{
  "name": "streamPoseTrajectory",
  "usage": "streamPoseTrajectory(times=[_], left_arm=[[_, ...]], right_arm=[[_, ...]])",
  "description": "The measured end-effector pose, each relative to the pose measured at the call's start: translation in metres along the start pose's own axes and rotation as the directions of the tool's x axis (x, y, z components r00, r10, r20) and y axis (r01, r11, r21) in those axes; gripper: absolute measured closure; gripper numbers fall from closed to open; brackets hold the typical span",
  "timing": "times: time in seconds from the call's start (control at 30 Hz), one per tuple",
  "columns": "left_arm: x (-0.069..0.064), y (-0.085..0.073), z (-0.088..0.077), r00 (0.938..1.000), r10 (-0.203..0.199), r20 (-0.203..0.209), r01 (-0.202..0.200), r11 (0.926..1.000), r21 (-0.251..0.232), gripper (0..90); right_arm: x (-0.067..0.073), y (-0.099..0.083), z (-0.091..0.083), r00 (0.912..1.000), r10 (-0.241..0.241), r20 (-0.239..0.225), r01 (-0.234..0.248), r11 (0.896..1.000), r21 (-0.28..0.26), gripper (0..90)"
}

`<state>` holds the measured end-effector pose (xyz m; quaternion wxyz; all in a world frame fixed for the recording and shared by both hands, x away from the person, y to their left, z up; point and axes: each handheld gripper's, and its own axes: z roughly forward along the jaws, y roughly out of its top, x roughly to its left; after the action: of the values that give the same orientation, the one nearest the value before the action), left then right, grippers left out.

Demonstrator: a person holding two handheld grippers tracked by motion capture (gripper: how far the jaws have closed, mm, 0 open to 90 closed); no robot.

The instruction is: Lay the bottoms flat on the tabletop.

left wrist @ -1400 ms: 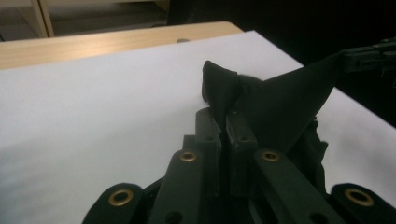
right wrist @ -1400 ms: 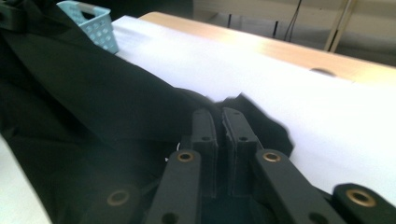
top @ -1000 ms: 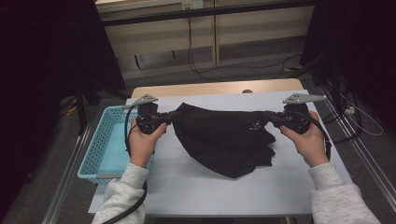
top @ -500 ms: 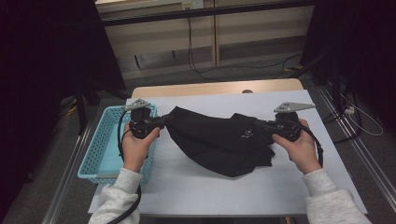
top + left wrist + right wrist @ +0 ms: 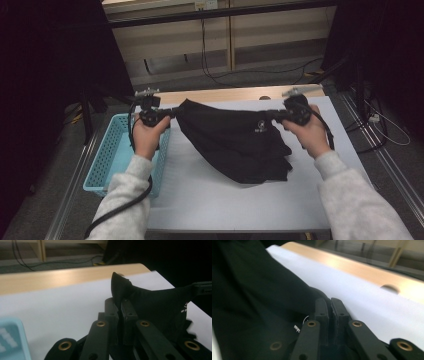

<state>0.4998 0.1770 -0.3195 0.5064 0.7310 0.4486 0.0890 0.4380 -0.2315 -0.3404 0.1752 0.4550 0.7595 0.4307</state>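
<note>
— Where is the black garment right now?

— Strung between my two hands above the white tabletop. My left claw is pinched tight on one corner of the cloth, and my right claw is clamped on the opposite end, close to the small white logo. Along the gripper cameras I see each pair of jaws pressed together with fabric squeezed between them.

— So which way does it run?

— Its top edge runs straight across from one claw to the other, left to right in front of me, pulled fairly taut. The rest hangs from that edge toward me, and the lower folds rest bunched on the tabletop.

— Is either hand closer to the bulk of it?

— The right, I judge; the heap of folds sits below and nearer that side. The blue basket lies beside my left hand, off the tabletop's left edge, so any carry there would go leftward along the garment's own long line.
</note>
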Motion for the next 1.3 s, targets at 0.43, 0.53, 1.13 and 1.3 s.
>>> streamPoseTrajectory(times=[0.43, 0.53, 1.13, 1.3], left_arm=[[-0.024, -0.027, 0.054, 0.9957, -0.005, -0.092, 0.016, 0.9935, 0.112, 17.6], [-0.04, -0.048, 0.049, 0.998, 0.036, -0.051, -0.029, 0.9898, 0.139, 14.8], [-0.068, -0.12, 0.043, 0.9906, 0.136, 0.014, -0.136, 0.9652, 0.223, 10.3], [-0.069, -0.125, 0.041, 0.9877, 0.154, 0.026, -0.156, 0.9595, 0.235, 9.9]], right_arm=[[-0.01, 0.006, 0.039, 0.9821, 0.032, 0.186, -0.023, 0.998, -0.05, 21.2], [-0.004, -0.029, 0.021, 0.9878, 0.007, 0.155, -0.003, 1.0, -0.03, 22.2], [0.034, -0.127, -0.018, 0.9965, -0.022, 0.08, 0.018, 0.998, 0.055, 32.1], [0.04, -0.13, -0.015, 0.9959, -0.062, 0.066, 0.056, 0.994, 0.089, 45.4]])
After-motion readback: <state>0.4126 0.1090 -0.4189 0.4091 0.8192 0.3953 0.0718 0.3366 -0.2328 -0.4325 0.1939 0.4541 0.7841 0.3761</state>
